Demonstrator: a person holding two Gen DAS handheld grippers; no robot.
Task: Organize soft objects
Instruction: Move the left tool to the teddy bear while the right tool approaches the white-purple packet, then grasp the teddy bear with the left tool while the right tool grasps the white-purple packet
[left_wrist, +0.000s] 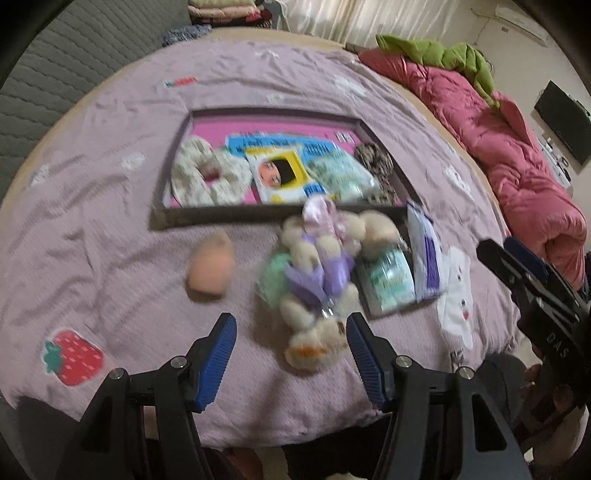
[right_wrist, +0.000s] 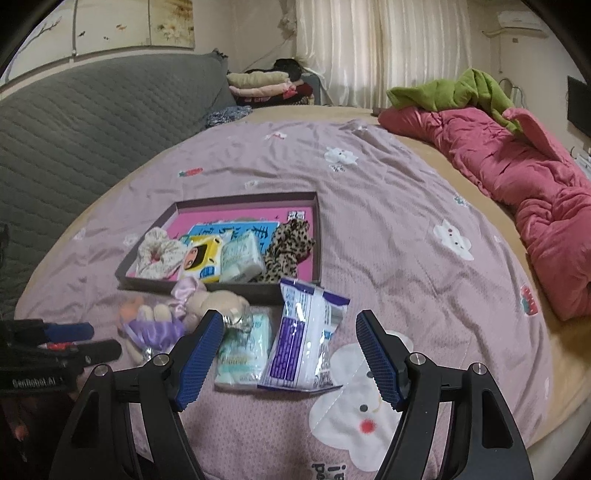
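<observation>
On the lilac patterned bedspread (left_wrist: 110, 229), a peach egg-shaped sponge (left_wrist: 210, 269) lies left of the beige plush doll in a purple dress (left_wrist: 321, 273), with wrapped tissue packs (right_wrist: 295, 332) to its right. The left gripper (left_wrist: 291, 354) and right gripper (right_wrist: 290, 354) are both spread, empty.

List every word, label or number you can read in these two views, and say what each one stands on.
"GenRobot.AI": on the left gripper body, right wrist view.
"DAS": on the right gripper body, left wrist view.
Purple-and-white packet: print too small to read.
Tissue pack: lettering blurred.
Blue and yellow packets in the tray: print unreadable.
</observation>
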